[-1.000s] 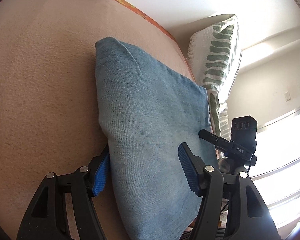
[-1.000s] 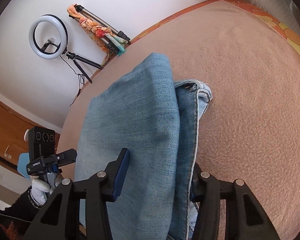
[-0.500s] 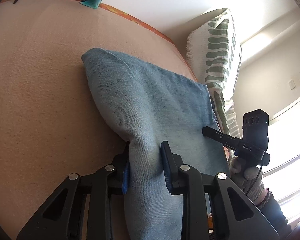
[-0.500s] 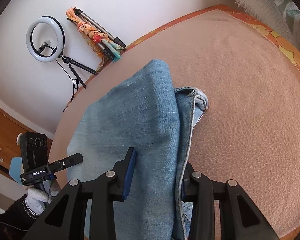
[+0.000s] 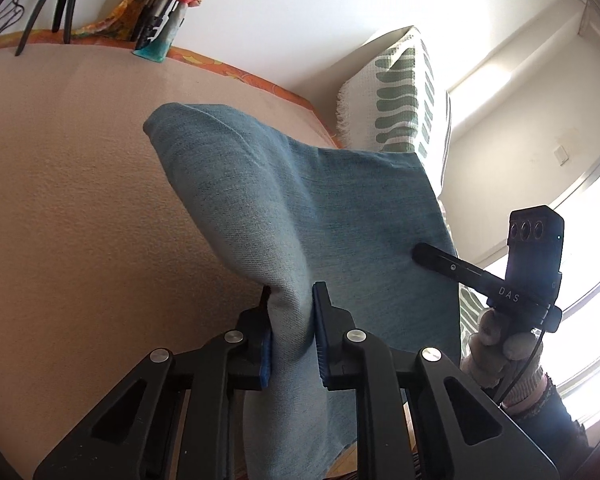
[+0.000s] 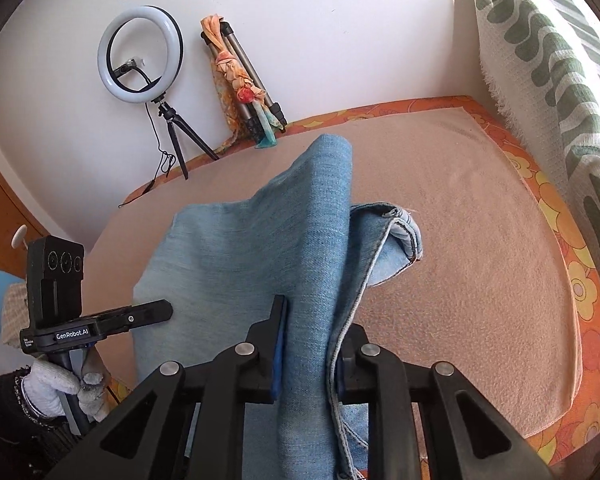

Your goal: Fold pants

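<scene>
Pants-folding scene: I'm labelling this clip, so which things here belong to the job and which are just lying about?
Part of the job:
- pants, pinched at two spots
- left gripper, shut on the denim
- right gripper, shut on the denim
- blanket under the pants

Lying about:
- ring light on its stand
- folded tripod wrapped in a scarf
- green patterned throw

Bright daylight, blown-out window (image 5: 592,280) glare, fisheye-bent dark edges.
</scene>
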{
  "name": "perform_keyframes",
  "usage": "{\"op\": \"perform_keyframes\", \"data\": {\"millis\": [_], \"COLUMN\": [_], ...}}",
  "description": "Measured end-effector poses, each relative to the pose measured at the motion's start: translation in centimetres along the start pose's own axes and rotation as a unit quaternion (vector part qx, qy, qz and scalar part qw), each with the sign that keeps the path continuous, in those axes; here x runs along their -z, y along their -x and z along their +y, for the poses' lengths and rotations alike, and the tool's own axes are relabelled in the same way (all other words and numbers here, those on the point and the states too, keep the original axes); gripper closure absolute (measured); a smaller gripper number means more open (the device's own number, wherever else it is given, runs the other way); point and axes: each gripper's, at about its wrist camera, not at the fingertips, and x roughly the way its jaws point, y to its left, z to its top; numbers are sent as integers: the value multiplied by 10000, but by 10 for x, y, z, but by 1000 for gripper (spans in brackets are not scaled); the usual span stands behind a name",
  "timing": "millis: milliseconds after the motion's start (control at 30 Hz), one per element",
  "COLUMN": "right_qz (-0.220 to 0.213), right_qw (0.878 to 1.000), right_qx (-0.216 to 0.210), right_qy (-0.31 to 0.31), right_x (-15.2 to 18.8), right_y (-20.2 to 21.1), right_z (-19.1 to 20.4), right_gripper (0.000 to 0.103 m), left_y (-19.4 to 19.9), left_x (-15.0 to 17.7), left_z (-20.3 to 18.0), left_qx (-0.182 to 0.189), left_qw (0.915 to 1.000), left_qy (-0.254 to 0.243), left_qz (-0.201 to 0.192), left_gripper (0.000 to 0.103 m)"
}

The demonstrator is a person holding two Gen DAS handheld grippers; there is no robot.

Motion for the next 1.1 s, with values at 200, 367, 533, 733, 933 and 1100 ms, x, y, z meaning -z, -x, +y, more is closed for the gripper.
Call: {"op": "perform_keyframes", "data": {"millis": [200, 367, 533, 733, 933, 1100], "right_qz": [-331, -729, -1088, -1283, -1342, -1378], "right_qw": [9993, 9968, 9931, 9909, 9901, 9892], "right_qx": [-39, -73, -10, 37, 150, 286], "right_qy": [146, 305, 445, 395, 373, 412], "right_x": [-12, -34, -64, -100, -135, -169], "right_y": [33, 66, 87, 86, 69, 51], "right_z": [27, 49, 63, 57, 44, 30], "right_gripper": [86, 86, 86, 87, 87, 87], "left_y": [32, 65, 83, 81, 62, 40], "left_x": [-9, -27, -59, -101, -138, -166], "left_z": [-26, -47, -65, -77, -73, -71], "left_qx": [126, 279, 299, 170, 101, 33], "left_qw": [9990, 9962, 9927, 9894, 9890, 9881], "left_qy": [-326, -584, -845, -1098, -1118, -1206], "left_qz": [-290, -587, -806, -930, -963, -950], "left_gripper": [88, 88, 88, 88, 88, 88]}}
